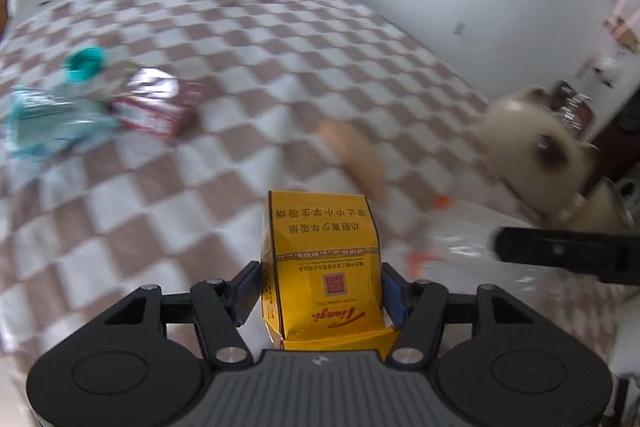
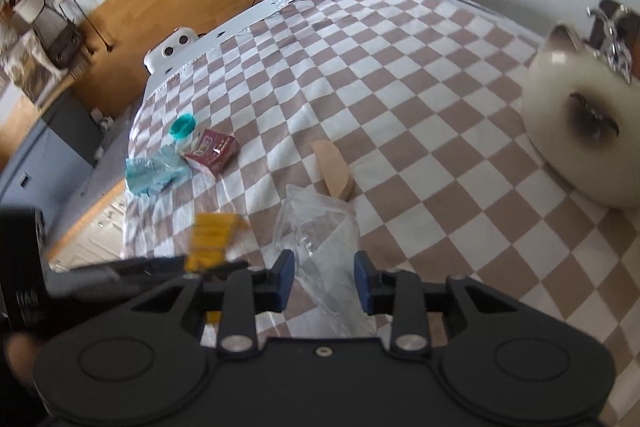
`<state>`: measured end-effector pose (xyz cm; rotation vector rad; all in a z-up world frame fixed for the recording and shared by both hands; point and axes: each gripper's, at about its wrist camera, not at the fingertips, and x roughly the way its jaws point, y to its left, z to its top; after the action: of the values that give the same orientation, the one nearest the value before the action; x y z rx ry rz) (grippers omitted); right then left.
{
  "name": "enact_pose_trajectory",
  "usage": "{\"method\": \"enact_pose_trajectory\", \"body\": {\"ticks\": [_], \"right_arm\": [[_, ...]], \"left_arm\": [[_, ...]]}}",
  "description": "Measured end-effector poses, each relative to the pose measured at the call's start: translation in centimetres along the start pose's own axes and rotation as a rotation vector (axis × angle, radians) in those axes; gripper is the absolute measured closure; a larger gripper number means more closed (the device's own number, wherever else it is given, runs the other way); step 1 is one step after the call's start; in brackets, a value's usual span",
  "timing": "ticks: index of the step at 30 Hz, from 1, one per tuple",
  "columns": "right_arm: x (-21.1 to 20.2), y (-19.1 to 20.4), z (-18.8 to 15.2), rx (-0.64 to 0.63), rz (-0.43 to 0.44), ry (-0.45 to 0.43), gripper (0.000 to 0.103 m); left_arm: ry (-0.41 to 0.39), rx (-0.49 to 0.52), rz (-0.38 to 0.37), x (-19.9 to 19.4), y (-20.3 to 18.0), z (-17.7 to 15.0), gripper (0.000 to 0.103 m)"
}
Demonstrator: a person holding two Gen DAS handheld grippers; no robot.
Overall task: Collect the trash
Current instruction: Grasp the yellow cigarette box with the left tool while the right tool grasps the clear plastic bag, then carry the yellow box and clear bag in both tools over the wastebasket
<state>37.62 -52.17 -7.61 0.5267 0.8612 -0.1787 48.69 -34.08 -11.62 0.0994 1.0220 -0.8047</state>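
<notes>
Your left gripper (image 1: 320,291) has its jaws clamped on a yellow cigarette pack (image 1: 320,267) above the checkered table (image 2: 400,107), your right gripper (image 2: 324,279) pinches a clear plastic bag (image 2: 320,227), and a crushed bottle (image 2: 154,169) and red box (image 2: 214,151) lie beyond.

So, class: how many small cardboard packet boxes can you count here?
2: a yellow cardboard packet gripped by the left gripper, and a dark red packet lying on the checked cloth. Others may be hidden.
</notes>
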Motion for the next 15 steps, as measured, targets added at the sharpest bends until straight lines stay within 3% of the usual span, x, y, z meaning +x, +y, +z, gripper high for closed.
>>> {"method": "enact_pose_trajectory", "body": {"ticks": [7, 11, 15], "right_arm": [[-0.2, -1.3, -0.1, -0.033, 0.083, 0.050, 0.068], [0.4, -1.6, -0.2, -0.078, 0.029, 0.097, 0.067], [1.4, -2.4, -0.6, -0.040, -0.032, 0.105, 0.072]], "left_arm": [[-0.004, 0.003, -0.060, 2.0, -1.8, 0.7, 0.041], [-0.009, 0.013, -0.092, 2.3, -2.5, 1.2, 0.041], [-0.010, 0.029, -0.091, 2.1, -2.8, 1.3, 0.041]]}}
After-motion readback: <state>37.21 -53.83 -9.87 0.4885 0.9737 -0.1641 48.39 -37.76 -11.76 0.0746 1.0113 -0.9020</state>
